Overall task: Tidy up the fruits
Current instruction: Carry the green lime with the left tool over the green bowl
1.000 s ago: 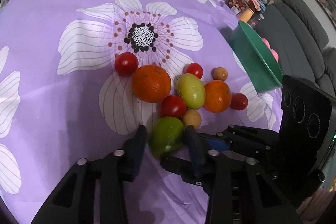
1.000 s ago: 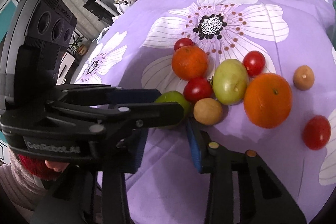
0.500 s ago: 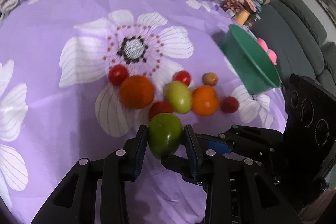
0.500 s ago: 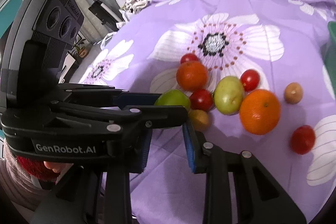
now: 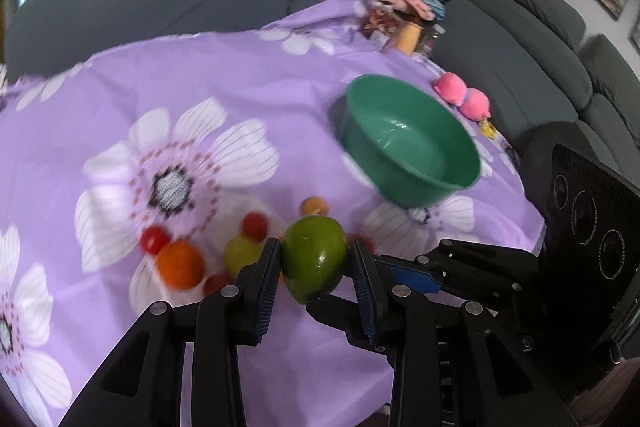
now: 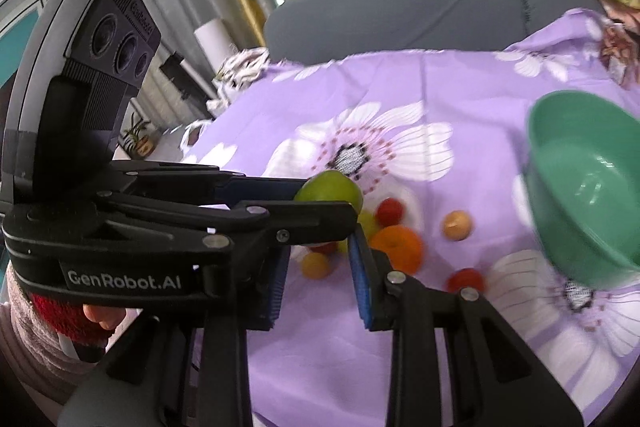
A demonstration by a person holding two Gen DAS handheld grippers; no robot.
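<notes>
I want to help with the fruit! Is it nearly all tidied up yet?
Not nearly. The green bowl looks empty, so nothing is put away. The left gripper is shut on a green fruit, lifted off the purple cloth. The right gripper is shut on nothing. Left on the cloth: oranges, red tomatoes and small brown fruits.

The right gripper [image 6: 316,275] has nothing between its blue pads and they stand at their narrowest. The left gripper [image 6: 326,197] crosses in front, clamped on a green fruit [image 6: 329,188] above the purple flowered cloth [image 6: 440,95]. An orange [image 6: 397,247] and small fruits lie beyond; a green bowl [image 6: 584,187] sits right
</notes>
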